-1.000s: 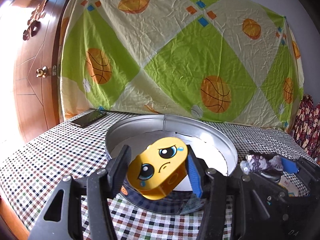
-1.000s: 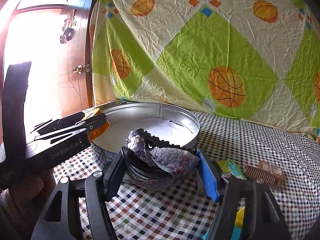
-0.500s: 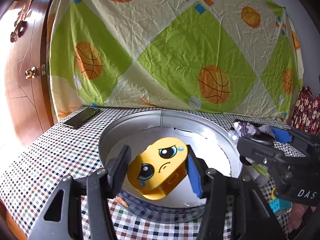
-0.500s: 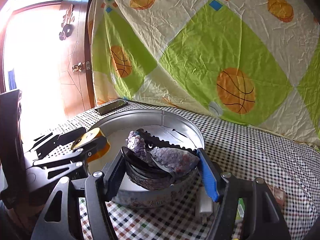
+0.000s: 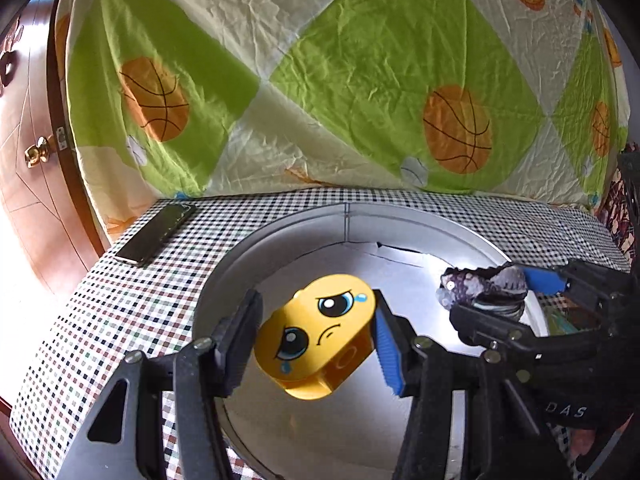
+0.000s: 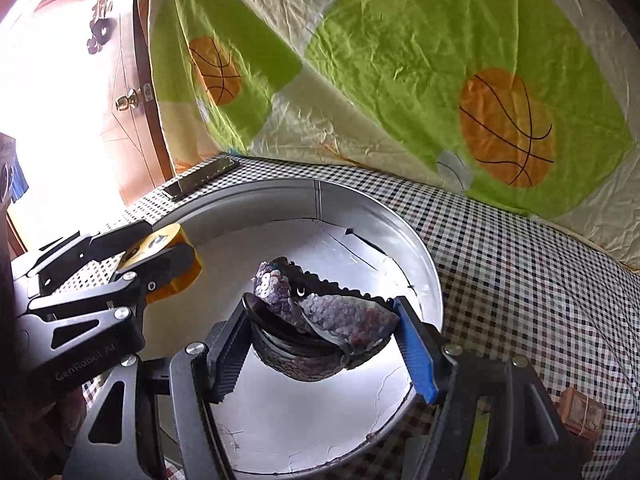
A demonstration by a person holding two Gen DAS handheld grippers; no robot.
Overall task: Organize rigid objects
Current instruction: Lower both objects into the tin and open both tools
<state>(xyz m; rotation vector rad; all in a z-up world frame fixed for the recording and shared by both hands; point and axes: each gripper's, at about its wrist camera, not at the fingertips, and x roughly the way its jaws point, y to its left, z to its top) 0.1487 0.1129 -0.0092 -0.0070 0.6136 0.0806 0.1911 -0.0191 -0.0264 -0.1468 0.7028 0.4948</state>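
Observation:
My left gripper (image 5: 316,340) is shut on a yellow toy block with a crying face (image 5: 316,334) and holds it above the left part of a round metal tin (image 5: 400,220). My right gripper (image 6: 324,344) is shut on a sequined hair clip (image 6: 324,320) and holds it over the tin (image 6: 360,216). The right gripper with the clip (image 5: 484,288) shows at the right of the left wrist view. The left gripper with the yellow block (image 6: 176,256) shows at the left of the right wrist view.
The tin stands on a checkered tablecloth (image 5: 120,300). A black phone (image 5: 156,234) lies at the table's far left corner. A brown comb-like item (image 6: 580,412) lies right of the tin. A basketball-print sheet (image 5: 340,80) hangs behind; a wooden door (image 5: 24,152) is left.
Both grippers have moved forward and over the tin, each still holding its object. The right gripper has come in from the right of the tin to above its inside.

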